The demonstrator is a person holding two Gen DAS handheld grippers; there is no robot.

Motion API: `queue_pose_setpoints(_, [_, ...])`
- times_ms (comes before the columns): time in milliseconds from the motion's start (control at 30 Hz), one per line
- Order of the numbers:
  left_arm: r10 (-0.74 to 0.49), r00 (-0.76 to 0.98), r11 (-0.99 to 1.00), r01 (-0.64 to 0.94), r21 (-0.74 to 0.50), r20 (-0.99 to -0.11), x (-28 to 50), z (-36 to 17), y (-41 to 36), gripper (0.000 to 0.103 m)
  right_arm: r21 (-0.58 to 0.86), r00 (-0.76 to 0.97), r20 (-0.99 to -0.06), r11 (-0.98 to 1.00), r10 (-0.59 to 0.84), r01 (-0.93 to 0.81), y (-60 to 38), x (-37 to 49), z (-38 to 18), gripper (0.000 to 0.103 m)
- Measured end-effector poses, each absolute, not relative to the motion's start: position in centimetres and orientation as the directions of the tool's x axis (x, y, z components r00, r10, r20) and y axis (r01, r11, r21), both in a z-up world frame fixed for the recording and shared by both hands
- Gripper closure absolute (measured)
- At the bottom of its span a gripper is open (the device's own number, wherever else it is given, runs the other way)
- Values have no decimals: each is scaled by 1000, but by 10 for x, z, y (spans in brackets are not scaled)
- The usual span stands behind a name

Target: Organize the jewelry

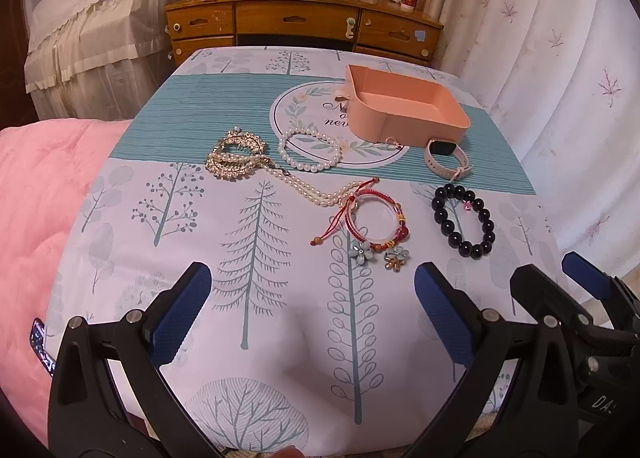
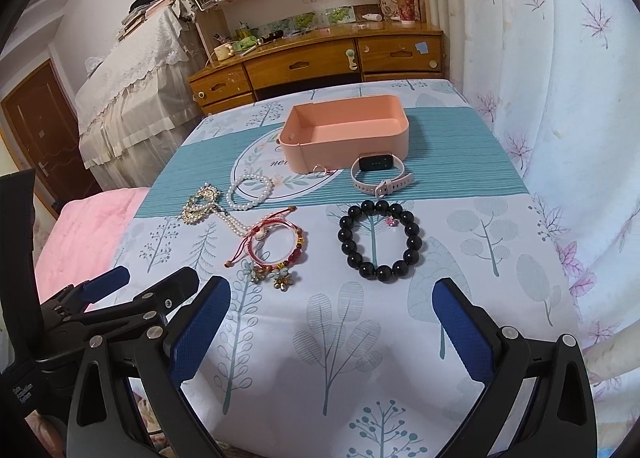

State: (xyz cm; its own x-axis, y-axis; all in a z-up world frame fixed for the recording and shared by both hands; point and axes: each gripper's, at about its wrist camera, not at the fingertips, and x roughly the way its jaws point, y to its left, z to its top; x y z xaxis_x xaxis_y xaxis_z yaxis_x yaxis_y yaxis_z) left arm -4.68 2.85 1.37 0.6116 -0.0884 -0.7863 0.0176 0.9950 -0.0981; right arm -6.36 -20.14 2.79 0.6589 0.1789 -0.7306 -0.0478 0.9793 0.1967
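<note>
My left tool (image 1: 312, 298) hangs spread and empty over the near counter (image 1: 280, 338). Beyond it, left to right: a rhinestone brooch (image 1: 236, 155), pearl bracelet (image 1: 310, 149), red cord bangles (image 1: 374, 219), black bead bracelet (image 2: 380, 240), with the watch (image 2: 380, 173) touching the empty pink box (image 2: 344, 133) farther back. My right tool (image 2: 332, 302) hangs spread, holding nothing.

The pink plastic tray (image 1: 404, 113) hides part of the script lettering on the round white floral emblem (image 1: 304, 113) of the tablecloth, so the words cannot be read. A small rose-gold ring (image 2: 321, 170) against the tray's near wall is too small to make out. A shiny dark object (image 1: 42, 344) at the near left is cut off by the left gripper's frame.
</note>
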Motion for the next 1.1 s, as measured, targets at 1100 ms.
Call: queue_pose_setpoints(1100, [-234, 359, 970, 144, -194, -904, 53, -36, 27, 38, 162, 435, -883, 984, 176, -68, -254, 62, -30, 38])
